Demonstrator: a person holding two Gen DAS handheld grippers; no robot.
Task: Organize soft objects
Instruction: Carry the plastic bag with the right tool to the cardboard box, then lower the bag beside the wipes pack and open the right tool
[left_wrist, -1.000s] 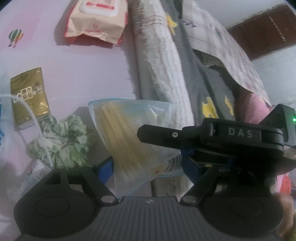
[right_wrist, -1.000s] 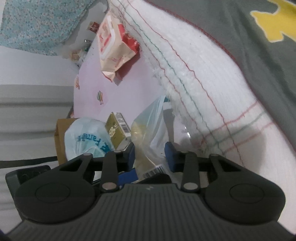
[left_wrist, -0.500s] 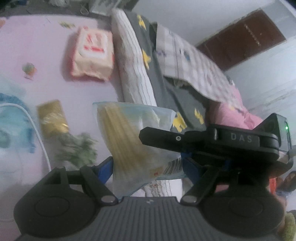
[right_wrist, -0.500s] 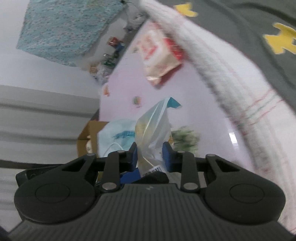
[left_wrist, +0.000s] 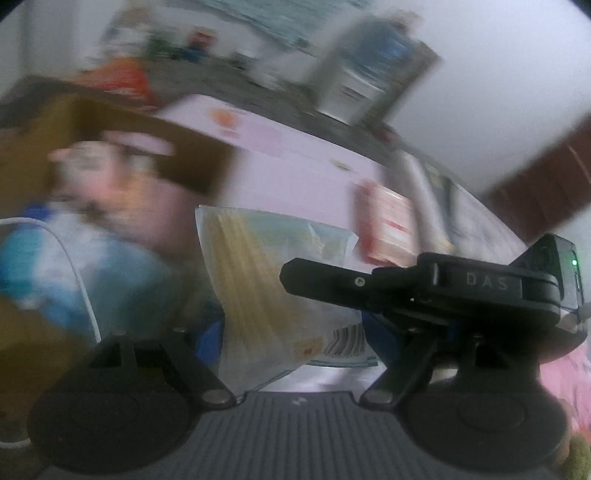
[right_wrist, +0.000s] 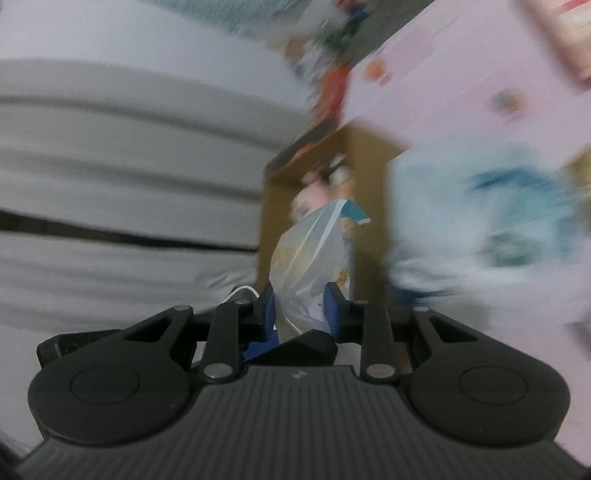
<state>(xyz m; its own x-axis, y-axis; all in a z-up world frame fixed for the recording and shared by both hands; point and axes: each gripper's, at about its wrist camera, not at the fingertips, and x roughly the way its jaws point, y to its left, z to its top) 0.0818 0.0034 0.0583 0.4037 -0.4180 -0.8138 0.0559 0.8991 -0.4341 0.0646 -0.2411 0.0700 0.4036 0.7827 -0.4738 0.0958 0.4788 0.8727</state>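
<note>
Clear plastic bag (right_wrist: 314, 266) of pale yellow sticks is clamped between the right gripper (right_wrist: 301, 308) pads. Left gripper (left_wrist: 291, 332) jaws stand wide, straddling the same bag; contact cannot be confirmed. Blurred cardboard box (right_wrist: 365, 155) behind, off the pink bed's (left_wrist: 295, 162) edge.

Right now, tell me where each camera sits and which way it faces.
Left wrist: sits behind the left tongs, facing down onto the clear plastic bag and blurred cardboard box; the right tongs cross in from the right.
Right wrist: sits behind the right tongs, facing the same bag pinched between them, the box behind.
Both views share the bag, the box and the pink surface.
</note>
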